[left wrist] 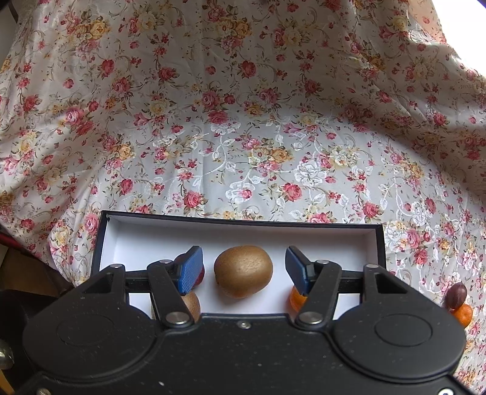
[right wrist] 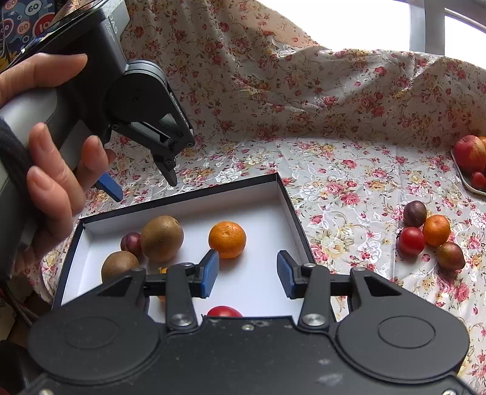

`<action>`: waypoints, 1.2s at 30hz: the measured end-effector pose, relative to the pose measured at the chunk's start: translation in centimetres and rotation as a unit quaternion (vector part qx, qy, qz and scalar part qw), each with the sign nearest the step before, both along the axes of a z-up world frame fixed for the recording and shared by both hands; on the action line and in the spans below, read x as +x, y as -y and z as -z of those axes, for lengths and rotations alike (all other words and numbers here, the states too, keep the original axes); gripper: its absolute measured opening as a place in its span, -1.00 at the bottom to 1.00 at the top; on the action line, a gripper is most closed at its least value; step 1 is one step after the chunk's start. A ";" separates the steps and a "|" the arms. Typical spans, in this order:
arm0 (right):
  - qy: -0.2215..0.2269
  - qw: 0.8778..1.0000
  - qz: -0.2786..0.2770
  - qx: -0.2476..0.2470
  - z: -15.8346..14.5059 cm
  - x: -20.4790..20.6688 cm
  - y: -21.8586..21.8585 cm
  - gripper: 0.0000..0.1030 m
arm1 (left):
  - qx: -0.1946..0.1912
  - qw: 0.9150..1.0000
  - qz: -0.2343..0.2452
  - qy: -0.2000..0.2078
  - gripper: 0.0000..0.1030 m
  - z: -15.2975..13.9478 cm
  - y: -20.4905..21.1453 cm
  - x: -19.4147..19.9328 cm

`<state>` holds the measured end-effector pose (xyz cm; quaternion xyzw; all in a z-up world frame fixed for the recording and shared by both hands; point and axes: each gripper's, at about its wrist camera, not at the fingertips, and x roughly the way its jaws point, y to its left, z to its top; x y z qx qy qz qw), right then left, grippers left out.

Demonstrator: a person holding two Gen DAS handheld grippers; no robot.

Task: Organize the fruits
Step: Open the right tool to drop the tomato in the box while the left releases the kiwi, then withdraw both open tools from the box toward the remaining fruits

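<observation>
Readable writing: only "60", "80" on a poster (right wrist: 24, 18) top left. Glossy floral cloth (left wrist: 243, 121), creased. Black box (right wrist: 285, 194), white inside, holds two fuzzy brown kiwis (left wrist: 243, 271), a dimpled orange (right wrist: 227, 239), a plum (right wrist: 131, 243), a tomato (right wrist: 224, 311). Left gripper (left wrist: 243, 269) jaws wide, straddling a kiwi, pads clear. Right gripper (right wrist: 247, 273) jaws apart, empty, over the box floor. Loose fruit (right wrist: 429, 235) on the cloth, right.
</observation>
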<state>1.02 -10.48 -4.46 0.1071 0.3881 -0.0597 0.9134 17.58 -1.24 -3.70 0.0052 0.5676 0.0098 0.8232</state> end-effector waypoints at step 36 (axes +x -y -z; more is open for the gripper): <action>-0.067 0.995 0.077 0.013 0.9 -0.6 5.3 -0.13 | 0.012 0.998 0.066 -0.008 0.24 0.0 7.1 -1.6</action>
